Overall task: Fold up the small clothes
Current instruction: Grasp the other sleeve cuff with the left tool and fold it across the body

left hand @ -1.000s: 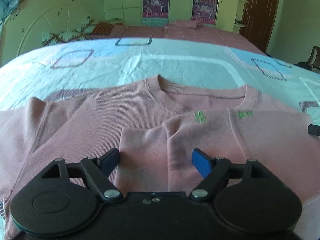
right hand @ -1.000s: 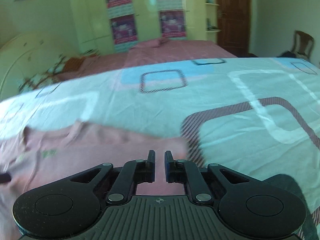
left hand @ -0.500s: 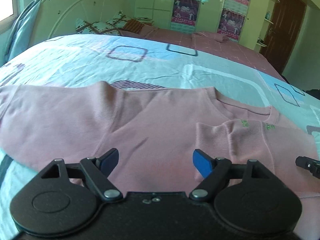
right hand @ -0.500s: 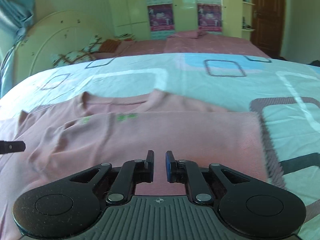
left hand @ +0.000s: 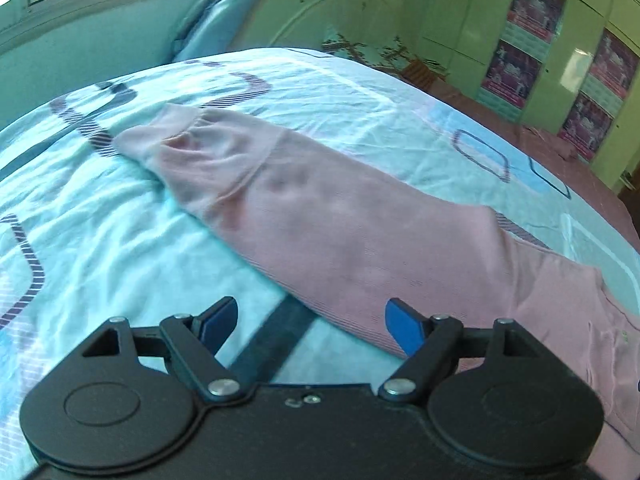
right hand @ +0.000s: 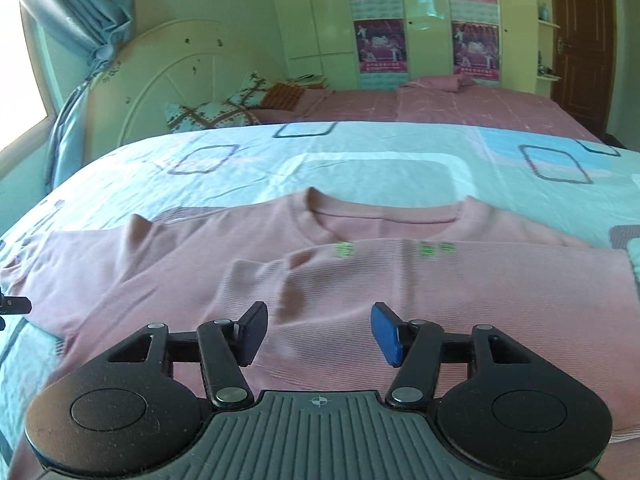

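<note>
A pink long-sleeved sweater (right hand: 360, 276) lies flat on the bed, neck away from me, its right side folded over the front with the sleeve cuff (right hand: 256, 276) near the middle. Its left sleeve (left hand: 320, 216) stretches out across the sheet, cuff (left hand: 160, 148) at the far left. My left gripper (left hand: 310, 322) is open and empty, low over the sleeve's near edge. My right gripper (right hand: 318, 330) is open and empty above the sweater's folded front. A left gripper fingertip (right hand: 16, 305) shows at the left edge of the right wrist view.
The bed has a light blue patterned sheet (right hand: 360, 168) with dark outlined squares. Behind it are a pink-covered bed (right hand: 440, 104), pillows (right hand: 224, 114), a cream headboard (right hand: 180, 68), green wardrobes with posters (right hand: 380, 44), a blue curtain (right hand: 92, 12) and a brown door (right hand: 580, 36).
My left gripper has swung left from the sweater's body to the outstretched left sleeve. My right gripper has opened from shut and now faces the sweater's front.
</note>
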`<state>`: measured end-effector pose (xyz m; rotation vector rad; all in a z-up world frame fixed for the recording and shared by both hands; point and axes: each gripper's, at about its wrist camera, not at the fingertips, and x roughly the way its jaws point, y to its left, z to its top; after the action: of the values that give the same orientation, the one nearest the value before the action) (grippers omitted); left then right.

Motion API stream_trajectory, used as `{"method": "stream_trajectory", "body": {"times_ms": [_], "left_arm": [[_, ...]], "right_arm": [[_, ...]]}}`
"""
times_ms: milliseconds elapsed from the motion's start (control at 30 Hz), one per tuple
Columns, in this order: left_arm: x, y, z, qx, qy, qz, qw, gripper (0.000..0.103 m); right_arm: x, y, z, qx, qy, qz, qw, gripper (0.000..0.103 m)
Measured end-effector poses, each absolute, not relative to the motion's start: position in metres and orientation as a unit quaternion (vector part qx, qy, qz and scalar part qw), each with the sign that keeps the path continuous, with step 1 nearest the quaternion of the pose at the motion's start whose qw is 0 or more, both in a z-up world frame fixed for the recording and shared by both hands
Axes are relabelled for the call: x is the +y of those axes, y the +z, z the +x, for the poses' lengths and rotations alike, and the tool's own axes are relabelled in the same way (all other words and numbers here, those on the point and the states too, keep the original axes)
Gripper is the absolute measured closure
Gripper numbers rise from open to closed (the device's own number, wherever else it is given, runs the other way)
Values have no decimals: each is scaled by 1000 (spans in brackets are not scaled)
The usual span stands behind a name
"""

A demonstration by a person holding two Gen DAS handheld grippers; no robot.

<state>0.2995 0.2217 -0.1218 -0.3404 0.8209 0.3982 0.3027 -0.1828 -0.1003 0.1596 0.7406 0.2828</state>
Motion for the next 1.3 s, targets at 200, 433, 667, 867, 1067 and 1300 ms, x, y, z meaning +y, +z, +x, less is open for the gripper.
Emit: {"method": "stream_trajectory", "body": {"times_ms": [200,433,667,867,1067,1300], "left_arm": [[293,-134,294,376,221,-244,866,44],[347,-148,323,334,222,-311,862,47],[364,-153,345,313,236,-307,867,72],[365,-146,348,307,229,-300,873,98],[315,-104,356,276,156,-252,914,99],[155,-54,368,265,-62,-165,948,99]], "right_arm": [[-145,-106,306,368,161,74,913,46],[-137,-108,310,374,144,70,913,46],[-135,-115,319,388,121,58,912,46],[-138,-128,322,412,119,71,900,46],[-137,-132,323,414,118,44,901,46],[-168,-110,312,381,115,112,910,46]]}}
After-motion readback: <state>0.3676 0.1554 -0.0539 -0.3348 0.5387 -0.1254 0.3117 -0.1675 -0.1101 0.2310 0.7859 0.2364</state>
